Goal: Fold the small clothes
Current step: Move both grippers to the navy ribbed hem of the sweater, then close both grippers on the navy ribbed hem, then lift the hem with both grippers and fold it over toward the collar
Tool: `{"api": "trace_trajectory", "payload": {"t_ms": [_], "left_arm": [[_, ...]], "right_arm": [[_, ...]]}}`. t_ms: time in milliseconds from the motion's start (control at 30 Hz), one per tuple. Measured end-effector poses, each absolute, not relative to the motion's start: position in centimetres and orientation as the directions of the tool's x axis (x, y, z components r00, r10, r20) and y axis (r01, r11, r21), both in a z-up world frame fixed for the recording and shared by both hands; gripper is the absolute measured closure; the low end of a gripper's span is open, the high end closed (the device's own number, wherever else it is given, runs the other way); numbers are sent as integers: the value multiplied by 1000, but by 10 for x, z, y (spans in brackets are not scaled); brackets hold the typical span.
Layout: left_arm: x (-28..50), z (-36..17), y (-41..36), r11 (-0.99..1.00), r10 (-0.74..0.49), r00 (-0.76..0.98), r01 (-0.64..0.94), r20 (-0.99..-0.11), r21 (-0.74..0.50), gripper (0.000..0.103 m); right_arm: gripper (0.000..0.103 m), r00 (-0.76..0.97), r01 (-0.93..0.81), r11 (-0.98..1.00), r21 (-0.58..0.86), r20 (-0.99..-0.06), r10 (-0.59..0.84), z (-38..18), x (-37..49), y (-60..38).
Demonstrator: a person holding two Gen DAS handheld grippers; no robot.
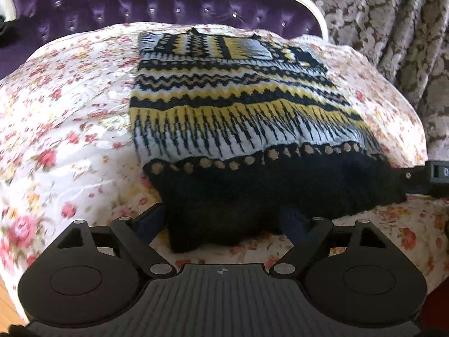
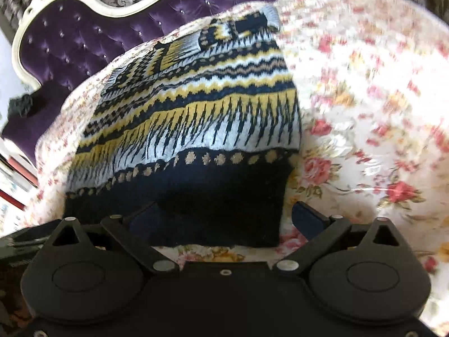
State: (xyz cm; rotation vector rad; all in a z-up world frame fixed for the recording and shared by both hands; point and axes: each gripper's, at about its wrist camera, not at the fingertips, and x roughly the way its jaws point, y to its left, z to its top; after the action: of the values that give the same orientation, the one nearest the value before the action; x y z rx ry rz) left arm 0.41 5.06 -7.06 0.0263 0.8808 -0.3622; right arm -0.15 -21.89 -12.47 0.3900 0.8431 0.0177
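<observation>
A knitted sweater (image 1: 238, 106) with black, yellow and grey zigzag bands lies flat on a floral cover (image 1: 70, 112), its sleeves folded in at the far end. Its wide black hem faces me. My left gripper (image 1: 223, 221) is open at the hem's left corner, and the black fabric bulges between its blue-padded fingers (image 1: 151, 220). In the right wrist view the same sweater (image 2: 202, 118) is seen from its right side. My right gripper (image 2: 227, 219) is open over the hem's right corner, with one finger (image 2: 308, 219) off the sweater above the cover (image 2: 364, 112).
A purple tufted backrest (image 1: 140, 8) with a white frame rises behind the cover, also seen as the backrest (image 2: 84, 42) in the right wrist view. A patterned curtain (image 1: 378, 14) hangs at the back right. A black part of the other gripper (image 1: 432, 174) shows at the right edge.
</observation>
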Motion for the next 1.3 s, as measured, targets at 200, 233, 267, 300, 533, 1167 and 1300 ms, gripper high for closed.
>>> {"api": "trace_trajectory", "payload": {"t_ms": [200, 233, 267, 300, 533, 1167, 1300], "left_arm": [[14, -72, 54, 942, -295, 572, 307, -765, -134, 67], [16, -71, 57, 945, -297, 572, 291, -765, -149, 83], [18, -71, 61, 947, -299, 569, 275, -766, -165, 89], [20, -71, 64, 946, -309, 565, 264, -765, -187, 90], [18, -49, 80, 929, -371, 605, 259, -705, -266, 93], [90, 58, 92, 866, -494, 718, 360, -490, -346, 93], [125, 65, 90, 875, -474, 751, 344, -461, -339, 93]], "right_arm": [[53, 670, 146, 938, 315, -729, 141, -123, -2, -222], [73, 670, 148, 940, 307, -730, 133, -122, -2, -223], [78, 671, 144, 941, 307, -729, 135, -122, -3, -224], [79, 677, 131, 936, 326, -720, 156, -121, -5, -226], [82, 730, 94, 881, 464, -634, 256, -104, -14, -243], [90, 846, -139, 826, 546, -368, 385, 2, 55, -253], [90, 867, -156, 840, 519, -335, 368, 17, 88, -258]]}}
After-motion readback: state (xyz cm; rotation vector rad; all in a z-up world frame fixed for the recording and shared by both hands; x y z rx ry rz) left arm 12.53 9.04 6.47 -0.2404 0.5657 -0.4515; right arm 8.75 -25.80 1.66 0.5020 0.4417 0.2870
